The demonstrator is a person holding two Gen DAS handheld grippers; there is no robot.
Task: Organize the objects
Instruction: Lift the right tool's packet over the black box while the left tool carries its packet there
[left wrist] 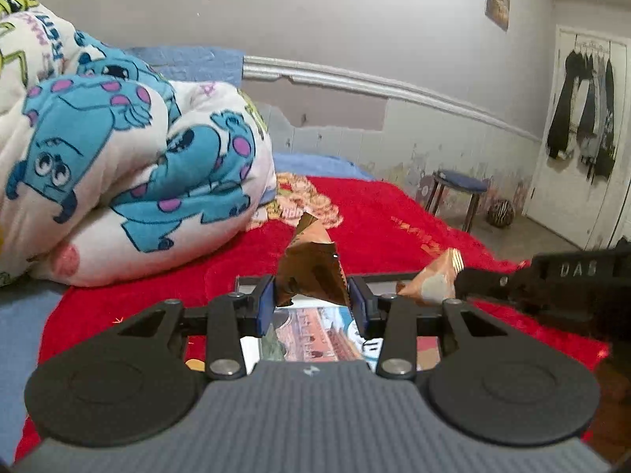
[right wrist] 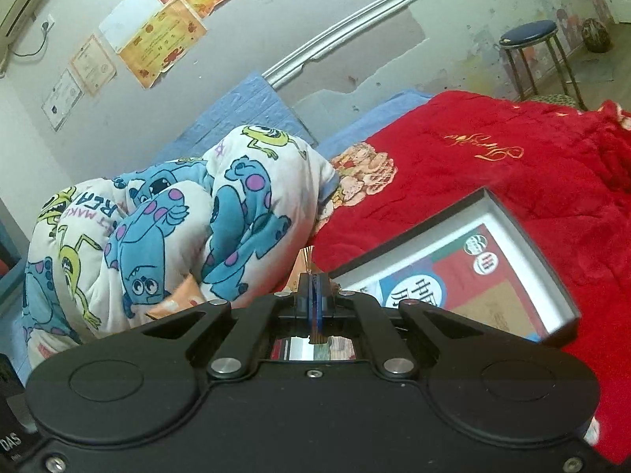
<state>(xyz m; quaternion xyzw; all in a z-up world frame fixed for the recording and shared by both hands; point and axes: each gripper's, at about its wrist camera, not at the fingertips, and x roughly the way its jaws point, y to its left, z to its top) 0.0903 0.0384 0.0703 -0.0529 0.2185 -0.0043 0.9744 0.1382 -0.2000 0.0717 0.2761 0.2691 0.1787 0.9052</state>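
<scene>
Left gripper clamps brown packet; right gripper pinches orange packet over box

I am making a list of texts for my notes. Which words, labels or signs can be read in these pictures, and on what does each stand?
"DAS": on the right tool, seen from the left wrist.
"DAS": on the black body at the lower left edge of the right wrist view.
Quilt: mirrored letters, unreadable.
Certificates, box print, gold embroidery: too blurred.

The box at lower centre hides mostly behind the gripper body — its print is unreadable. In the right wrist view its near corner blurs; the quilt is cut off at left.
</scene>
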